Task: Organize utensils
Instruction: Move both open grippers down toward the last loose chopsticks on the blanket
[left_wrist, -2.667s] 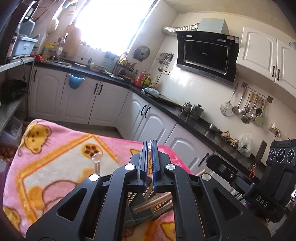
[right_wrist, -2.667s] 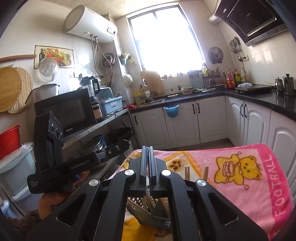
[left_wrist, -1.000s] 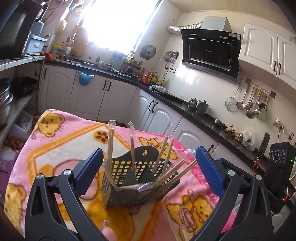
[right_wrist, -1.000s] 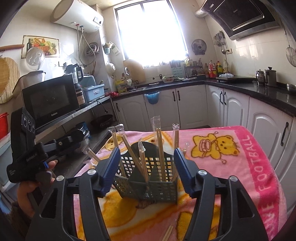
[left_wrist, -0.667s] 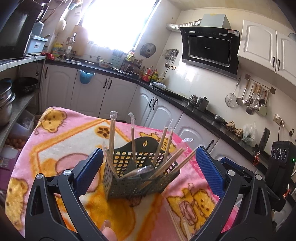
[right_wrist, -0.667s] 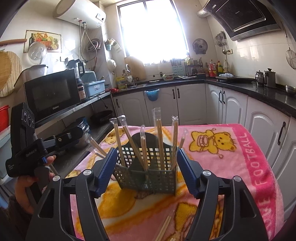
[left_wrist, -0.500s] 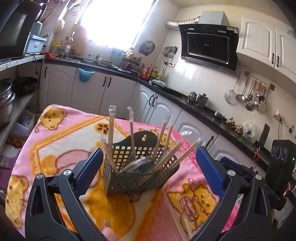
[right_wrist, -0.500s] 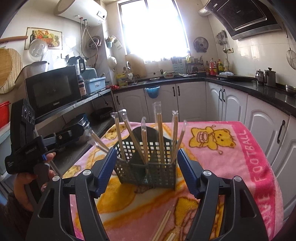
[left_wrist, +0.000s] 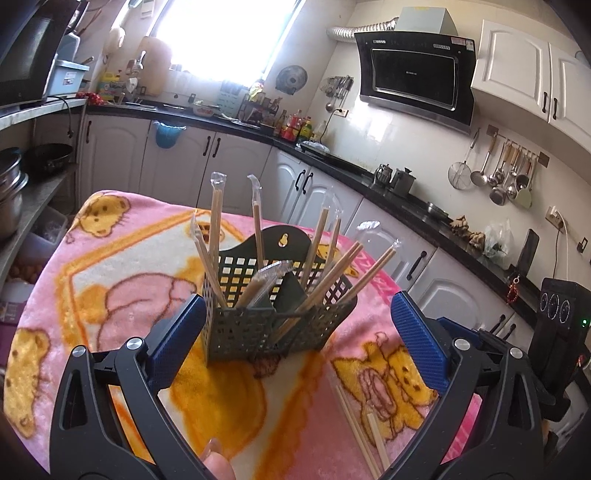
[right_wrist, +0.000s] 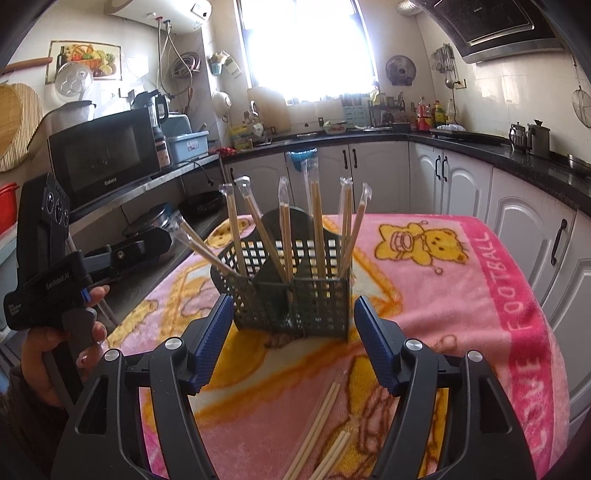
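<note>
Both tongs were shut a moment ago; now the left tongs (left_wrist: 295, 332) and right tongs (right_wrist: 291, 339) stand wide open and hold nothing, ready to pick up sticks. The dark basket (right_wrist: 295, 295) sits at 12 o'clock on the pink table (right_wrist: 461, 295) with about eight wrapped chopsticks (right_wrist: 316, 229). About four loose chopsticks (right_wrist: 321, 424) lie at 6 o'clock, not yet put away.

Left gripper (left_wrist: 295, 332) and right gripper (right_wrist: 293, 334) both gape, tilted downward.
</note>
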